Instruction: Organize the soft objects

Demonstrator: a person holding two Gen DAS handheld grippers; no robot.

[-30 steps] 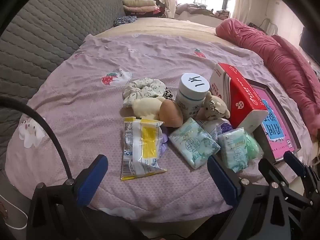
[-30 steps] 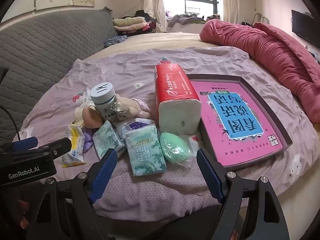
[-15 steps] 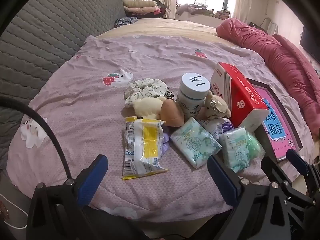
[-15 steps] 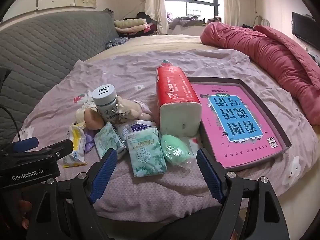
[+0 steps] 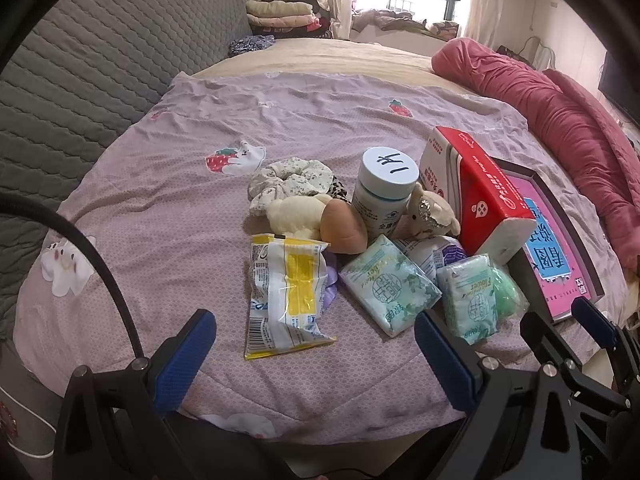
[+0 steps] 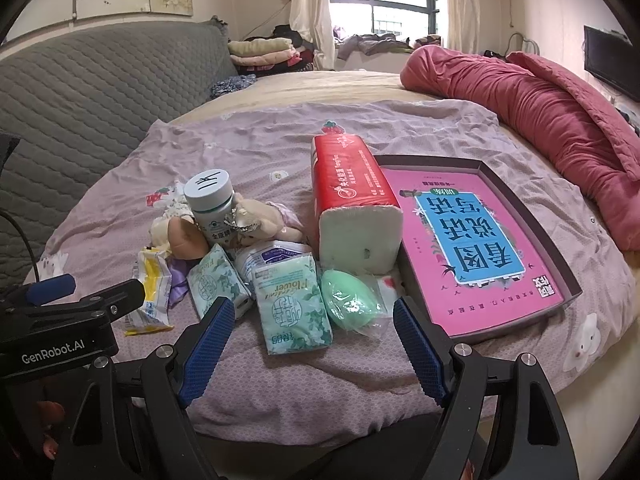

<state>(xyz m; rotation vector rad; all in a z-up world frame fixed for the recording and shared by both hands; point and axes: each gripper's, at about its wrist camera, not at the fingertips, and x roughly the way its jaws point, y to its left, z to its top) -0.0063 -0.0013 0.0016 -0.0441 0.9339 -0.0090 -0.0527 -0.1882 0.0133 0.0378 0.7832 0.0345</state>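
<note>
— Purple sheet [image 5: 168, 216] looks wrinkly. Where's the soft stuff?
— Squishy tissue packs [image 6: 294, 306] sit just past my grippers. Left gripper [image 5: 316, 354] and right gripper [image 6: 310, 350] both gape, holding nothing.

left hand-held gripper [image 5: 314, 344] wide open, low over the bed [image 5: 168, 184], holding nothing | yellow snack bag [image 5: 286, 294] just in front of it | green tissue pack [image 5: 387, 285] beside the bag | white bottle [image 5: 385, 192] standing up behind | red tissue box [image 5: 482, 194] beside pink tray [image 5: 560, 248] | flowery scrunchie [image 5: 290, 178] behind soft toy [image 5: 298, 214]
</note>
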